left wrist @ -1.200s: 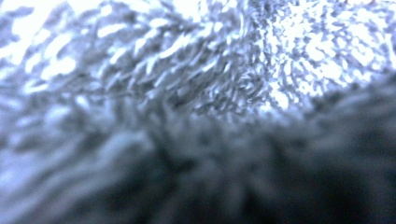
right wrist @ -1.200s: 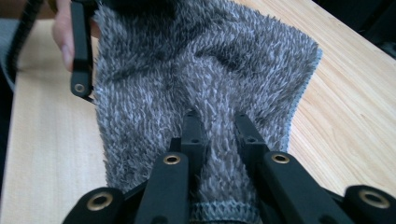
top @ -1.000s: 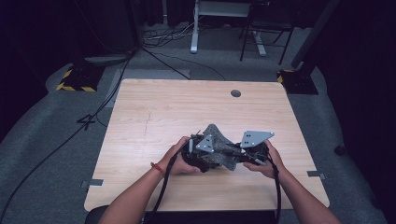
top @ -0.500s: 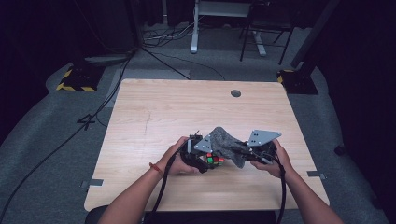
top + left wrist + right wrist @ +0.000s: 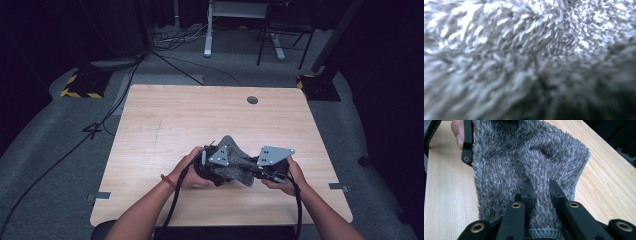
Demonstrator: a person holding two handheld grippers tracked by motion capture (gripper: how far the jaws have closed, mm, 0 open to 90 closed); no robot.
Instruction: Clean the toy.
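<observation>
A grey fuzzy cloth (image 5: 235, 162) hangs between my two grippers above the near middle of the wooden table (image 5: 190, 115). My left gripper (image 5: 221, 172) is shut on the cloth's left part; in the left gripper view the cloth's pile (image 5: 524, 50) sits right against the lens and hides the jaws. My right gripper (image 5: 256, 173) comes in from the right. In the right gripper view its black jaws (image 5: 540, 186) pinch a fold of the cloth (image 5: 529, 157) near a knitted hem. At that view's top left are a jaw of the left gripper (image 5: 467, 142) and a fingertip.
A round cable hole (image 5: 252, 100) sits near the table's far edge. Beyond the table are grey carpet with cables (image 5: 175, 65), white desk legs (image 5: 207, 30) and yellow-black striped bases (image 5: 80, 87). Bare wood lies left of and beyond the hands.
The right hand has drawn slightly away from the left one, and the cloth now lies spread wider between the two grippers. The left hand has stayed put.
</observation>
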